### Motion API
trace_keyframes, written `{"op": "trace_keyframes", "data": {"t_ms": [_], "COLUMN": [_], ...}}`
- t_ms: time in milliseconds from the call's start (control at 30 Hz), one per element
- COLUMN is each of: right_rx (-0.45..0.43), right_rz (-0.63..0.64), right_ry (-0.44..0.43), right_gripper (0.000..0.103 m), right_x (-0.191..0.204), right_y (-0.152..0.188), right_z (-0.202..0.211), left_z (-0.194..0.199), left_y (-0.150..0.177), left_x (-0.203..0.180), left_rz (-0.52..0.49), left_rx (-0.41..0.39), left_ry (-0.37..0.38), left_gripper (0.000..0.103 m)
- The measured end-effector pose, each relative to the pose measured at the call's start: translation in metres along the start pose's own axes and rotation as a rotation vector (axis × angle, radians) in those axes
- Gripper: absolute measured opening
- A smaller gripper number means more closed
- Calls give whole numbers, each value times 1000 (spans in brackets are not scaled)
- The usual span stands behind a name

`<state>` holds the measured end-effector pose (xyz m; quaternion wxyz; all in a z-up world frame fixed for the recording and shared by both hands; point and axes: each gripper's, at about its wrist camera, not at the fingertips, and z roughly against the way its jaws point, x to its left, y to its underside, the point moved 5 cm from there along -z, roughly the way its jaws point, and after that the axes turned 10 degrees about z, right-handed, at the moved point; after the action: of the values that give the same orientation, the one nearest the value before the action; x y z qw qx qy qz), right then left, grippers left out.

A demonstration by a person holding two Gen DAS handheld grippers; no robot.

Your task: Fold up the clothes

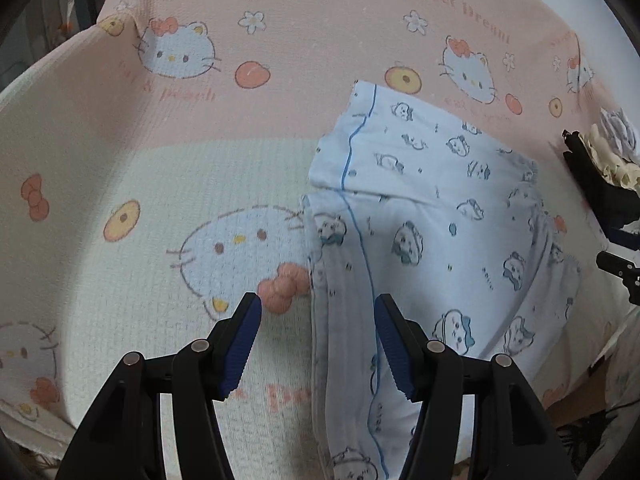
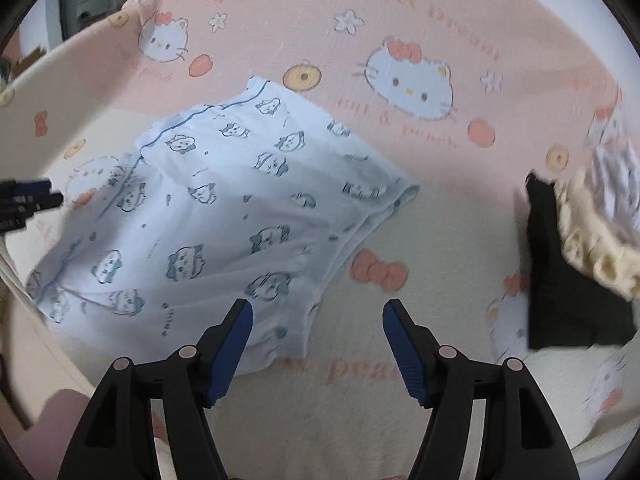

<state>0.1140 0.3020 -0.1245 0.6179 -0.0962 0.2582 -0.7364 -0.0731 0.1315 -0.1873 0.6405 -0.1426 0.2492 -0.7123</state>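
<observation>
A light blue garment (image 1: 432, 232) with small cartoon prints and dark blue piping lies partly folded on a pink and cream cat-print blanket (image 1: 168, 168). My left gripper (image 1: 318, 312) is open and empty, its jaws straddling the garment's near left edge. In the right wrist view the same garment (image 2: 224, 216) lies left of centre. My right gripper (image 2: 318, 316) is open and empty, just above the garment's near right corner. The left gripper's tip (image 2: 28, 200) shows at the left edge of that view.
A stack of folded clothes, black (image 2: 568, 276) under cream lace (image 2: 600, 248), lies on the blanket at the right. It also shows in the left wrist view (image 1: 608, 168). The blanket's edges drop off at left and near right.
</observation>
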Motion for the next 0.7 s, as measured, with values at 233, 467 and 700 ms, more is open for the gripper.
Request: {"op": "trace_keyframes", "data": {"t_ms": [233, 467, 700], "right_rx": [46, 83, 81], "right_rz": [-210, -549, -695], "right_ry": [-136, -309, -362], "right_gripper": [67, 67, 67], "right_x": [-6, -20, -17], "right_y": [19, 44, 46], "right_z": [-10, -20, -24], "left_z": [1, 9, 16], "left_y": [23, 56, 86], "left_x": [14, 35, 52], "left_rz": [100, 294, 549], "left_rx": [63, 104, 128], "left_ry": [15, 72, 185], "left_gripper": [56, 56, 56]}}
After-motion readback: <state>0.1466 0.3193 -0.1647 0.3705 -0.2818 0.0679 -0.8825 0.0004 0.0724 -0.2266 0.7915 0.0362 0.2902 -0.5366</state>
